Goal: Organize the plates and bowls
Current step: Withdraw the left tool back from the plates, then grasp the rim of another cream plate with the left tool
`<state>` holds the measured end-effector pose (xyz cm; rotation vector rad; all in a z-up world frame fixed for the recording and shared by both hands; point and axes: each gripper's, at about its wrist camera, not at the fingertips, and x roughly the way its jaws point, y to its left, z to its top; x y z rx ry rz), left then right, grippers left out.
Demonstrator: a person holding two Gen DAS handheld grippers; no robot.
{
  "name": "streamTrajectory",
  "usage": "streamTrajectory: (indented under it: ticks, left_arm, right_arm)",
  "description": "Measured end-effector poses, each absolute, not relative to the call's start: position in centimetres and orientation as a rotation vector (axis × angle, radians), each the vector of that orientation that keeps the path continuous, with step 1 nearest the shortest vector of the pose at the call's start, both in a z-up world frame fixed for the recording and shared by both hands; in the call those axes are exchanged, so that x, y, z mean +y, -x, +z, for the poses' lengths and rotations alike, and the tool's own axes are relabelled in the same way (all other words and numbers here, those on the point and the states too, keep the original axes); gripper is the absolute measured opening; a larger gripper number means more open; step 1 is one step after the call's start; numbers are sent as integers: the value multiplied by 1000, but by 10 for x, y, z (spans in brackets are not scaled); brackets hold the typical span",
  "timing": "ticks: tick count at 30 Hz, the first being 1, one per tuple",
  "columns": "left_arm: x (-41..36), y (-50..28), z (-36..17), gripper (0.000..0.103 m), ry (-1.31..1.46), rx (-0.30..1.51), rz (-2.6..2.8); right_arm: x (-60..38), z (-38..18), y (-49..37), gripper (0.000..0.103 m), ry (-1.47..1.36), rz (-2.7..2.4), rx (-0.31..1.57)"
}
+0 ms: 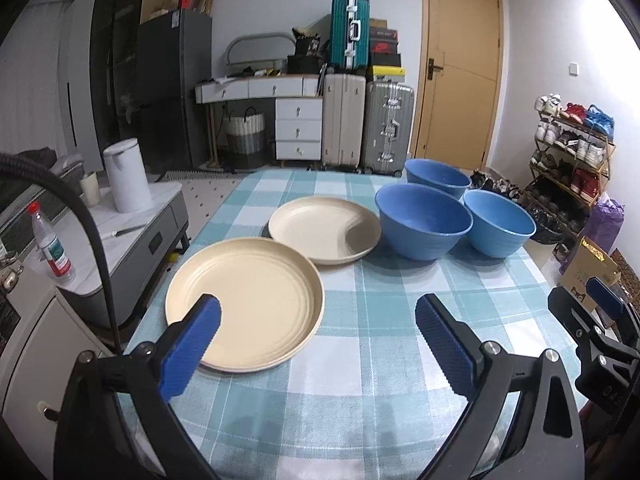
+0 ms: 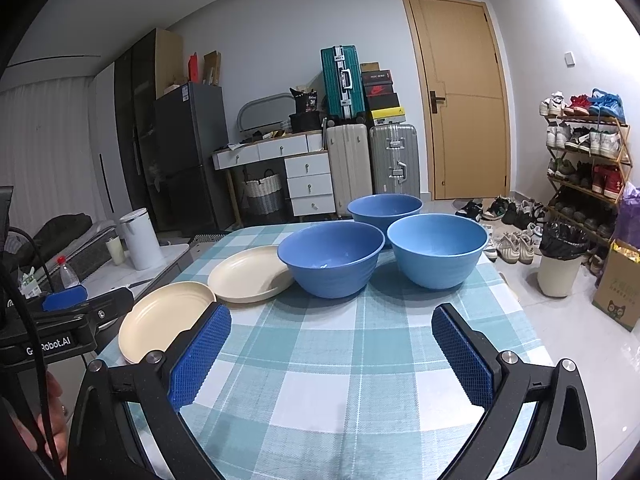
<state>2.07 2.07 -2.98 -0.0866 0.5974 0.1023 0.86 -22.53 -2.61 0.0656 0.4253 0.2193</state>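
A teal-and-white checked woven tablecloth (image 1: 360, 360) covered the table. Two round cream plates (image 1: 244, 304) (image 1: 325, 229) with ridged rims lay side by side at its left; three smooth blue bowls (image 2: 331, 261) (image 2: 437, 249) (image 2: 385, 209) clustered beside them at the right. The left gripper (image 1: 318, 334) and the right gripper (image 2: 331, 350) hovered empty, jaws spread wide, blue pads (image 2: 200, 362) knurled.

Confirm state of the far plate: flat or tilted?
Tilted. The far plate leans with its near edge resting on the rim of the near plate, so its far side sits lower on the checked tablecloth.
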Motion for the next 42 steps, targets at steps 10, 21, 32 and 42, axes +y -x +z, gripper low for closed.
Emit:
streamTrajectory:
  ticks: [10,21,32,42]
  left_arm:
    - [36,-24,-27,99,97,604,133]
    - [71,-59,11,99,48,565,130]
    - [107,-206,-3,99,-87,697,32]
    - [108,-295,-55,99,-119,879,1]
  right_arm:
    - [-221,-30,-17,102,-72,238,457]
    - [-196,-8,-41,102,-8,290,410]
    - [-164,-26,-80,102,23,361,431]
    - [-147,-51,-121,102,76,396,419]
